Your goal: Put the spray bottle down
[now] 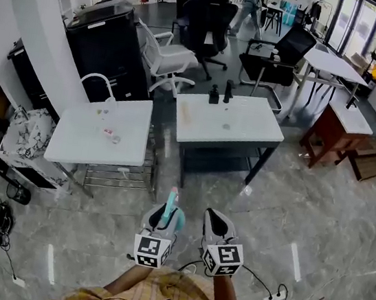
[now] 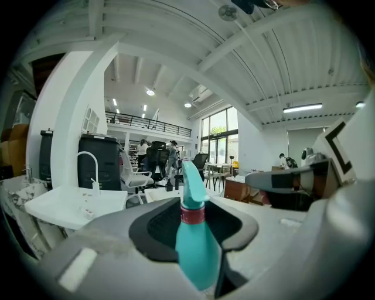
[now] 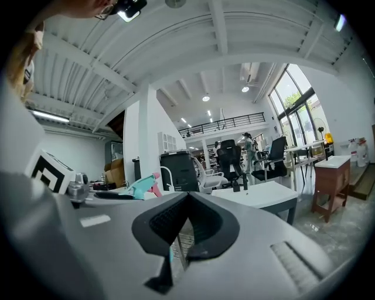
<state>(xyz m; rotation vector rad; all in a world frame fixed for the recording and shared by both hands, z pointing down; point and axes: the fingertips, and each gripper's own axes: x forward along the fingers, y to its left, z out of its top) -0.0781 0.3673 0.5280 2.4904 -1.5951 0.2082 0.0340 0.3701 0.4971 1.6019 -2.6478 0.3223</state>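
Item: teal plastic spray bottle [image 2: 193, 246] with a red collar and a pale teal nozzle head, held off the ground and clamped by its body between the jaws of the left hand-held gripper [image 1: 163, 220]. Long axis: near upright, head uppermost, leaning a little forward and away from the person, nozzle directed ahead. Right hand-held gripper [image 1: 217, 224]: just beside the left one, jaws pressed together with nothing between them. In its own view the spray bottle's head and pink trigger show off to its left. Beneath the spray bottle: only the grey marbled floor [image 1: 303, 217]. Ahead: two white rectangular counters, both well apart from the hand-held grippers. The left white counter [image 1: 78, 141] has its near right corner ahead and slightly left of the spray bottle. The centre white counter [image 1: 254, 124], with two dark dispensers [image 1: 214, 94] at its far edge, has its near left corner almost straight ahead and somewhat farther off. Judgement: the spray bottle is not yet put down. The left hand carries it and would do the placing. The move turns on bringing the base forward over a counter's near edge, axis kept upright, before the jaws spread.
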